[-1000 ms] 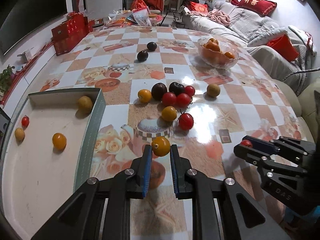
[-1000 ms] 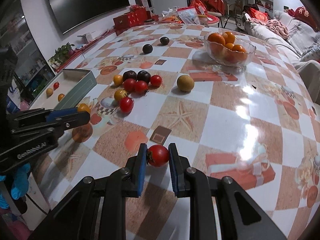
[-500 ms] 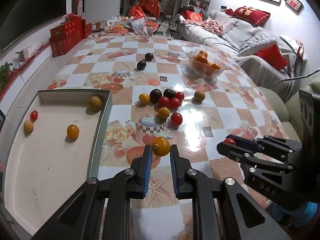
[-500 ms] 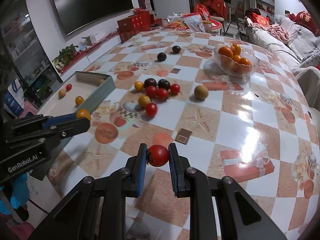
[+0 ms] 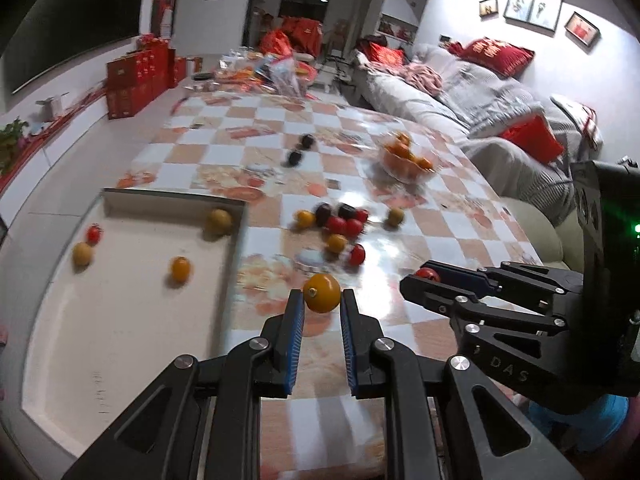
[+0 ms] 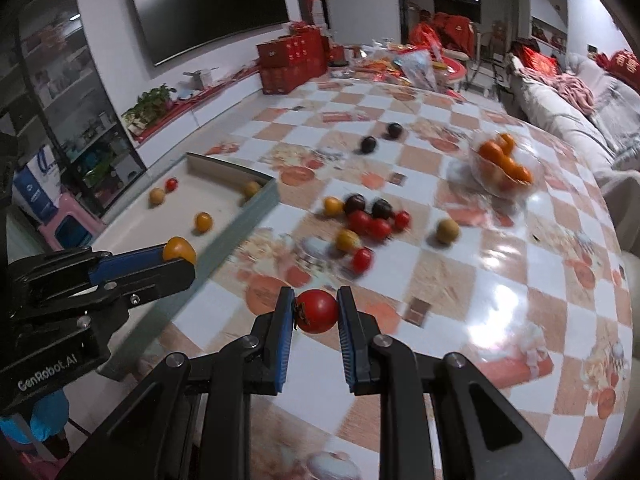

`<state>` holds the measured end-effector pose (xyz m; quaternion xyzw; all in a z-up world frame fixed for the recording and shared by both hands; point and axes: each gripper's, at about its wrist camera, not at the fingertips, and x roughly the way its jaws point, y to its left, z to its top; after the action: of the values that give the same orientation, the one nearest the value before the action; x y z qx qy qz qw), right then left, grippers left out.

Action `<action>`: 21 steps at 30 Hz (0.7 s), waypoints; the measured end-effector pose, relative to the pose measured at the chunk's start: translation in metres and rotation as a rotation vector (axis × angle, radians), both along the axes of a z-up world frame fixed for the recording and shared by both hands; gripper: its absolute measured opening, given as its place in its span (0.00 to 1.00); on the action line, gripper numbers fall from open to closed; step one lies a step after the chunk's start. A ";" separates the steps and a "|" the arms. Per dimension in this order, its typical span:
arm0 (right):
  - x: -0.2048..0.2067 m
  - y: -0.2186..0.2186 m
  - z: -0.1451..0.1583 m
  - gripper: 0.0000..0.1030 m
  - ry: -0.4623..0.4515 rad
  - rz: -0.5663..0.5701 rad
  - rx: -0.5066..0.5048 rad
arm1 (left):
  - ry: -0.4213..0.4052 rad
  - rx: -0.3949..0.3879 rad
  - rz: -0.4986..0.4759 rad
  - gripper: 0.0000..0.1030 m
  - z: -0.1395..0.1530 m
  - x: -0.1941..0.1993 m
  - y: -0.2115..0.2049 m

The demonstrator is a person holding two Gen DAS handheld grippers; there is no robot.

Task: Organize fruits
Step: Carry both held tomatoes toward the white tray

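The left gripper [image 5: 321, 307] has its fingers [image 5: 295, 316] pinching a yellow tomato [image 5: 321, 292], held above the tabletop [image 5: 448, 232]. The right gripper [image 6: 316, 312] pinches a red tomato [image 6: 317, 311] in the same way. From the left wrist view, the tray [image 5: 120, 320] lies at 9 o'clock with four small fruits inside. A loose cluster of fruits [image 5: 340, 224] lies at 12 o'clock, and the glass bowl of oranges [image 5: 406, 160] is further, near 1 o'clock.
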<state>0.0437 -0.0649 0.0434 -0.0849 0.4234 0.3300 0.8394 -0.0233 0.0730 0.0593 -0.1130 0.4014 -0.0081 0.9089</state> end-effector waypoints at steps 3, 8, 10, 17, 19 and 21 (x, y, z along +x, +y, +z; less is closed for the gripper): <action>-0.002 0.022 0.003 0.22 0.004 0.037 0.007 | -0.012 0.008 0.050 0.19 0.004 -0.008 0.025; -0.007 0.062 0.005 0.22 0.011 0.109 0.011 | 0.000 0.043 0.153 0.19 -0.001 -0.017 0.067; -0.010 0.078 0.005 0.22 0.015 0.139 0.010 | 0.017 0.052 0.199 0.19 -0.008 -0.022 0.085; -0.018 0.135 -0.007 0.22 0.048 0.231 -0.014 | 0.086 0.077 0.300 0.19 -0.036 -0.032 0.125; -0.019 0.150 -0.014 0.23 0.064 0.251 -0.031 | 0.110 0.085 0.311 0.19 -0.045 -0.033 0.132; -0.020 0.160 -0.020 0.23 0.080 0.260 -0.044 | 0.138 0.103 0.317 0.19 -0.054 -0.035 0.138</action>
<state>0.0239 0.0947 0.0235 -0.1440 0.4493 0.4298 0.7699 -0.0588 0.2114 0.0054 -0.1282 0.4398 0.1637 0.8737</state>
